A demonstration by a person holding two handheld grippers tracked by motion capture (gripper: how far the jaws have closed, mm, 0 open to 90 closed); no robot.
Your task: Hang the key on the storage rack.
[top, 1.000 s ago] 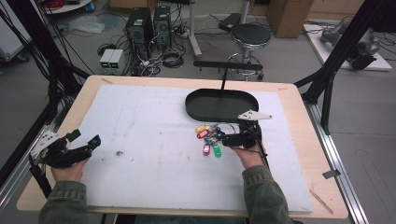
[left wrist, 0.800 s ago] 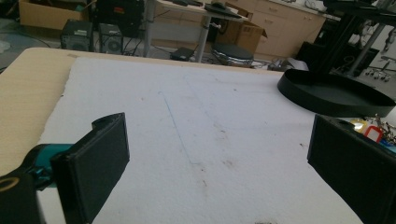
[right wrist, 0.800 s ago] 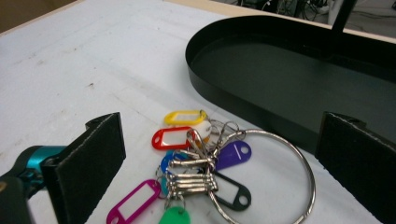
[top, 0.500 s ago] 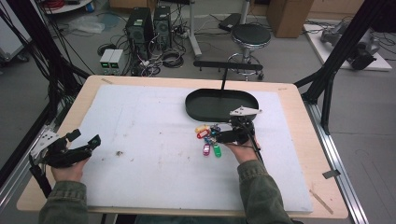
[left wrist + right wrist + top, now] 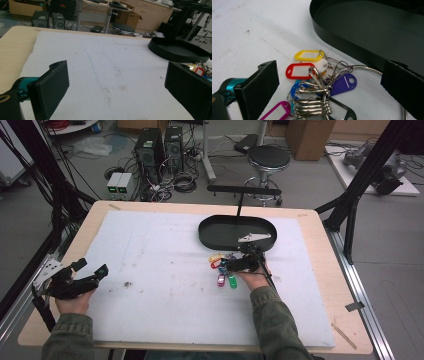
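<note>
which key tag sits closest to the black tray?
The yellow tag. In the right gripper view it lies at the far end of the bunch, just short of the black tray wall, with the red tag behind it and the purple tag further back.

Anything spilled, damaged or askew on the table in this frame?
Nothing is spilled or broken. The key tags lie in a tangled bunch on the white mat, just outside the black tray. The mat has a few dark specks and smudges toward its left. Both claws, left and right, are open.
</note>
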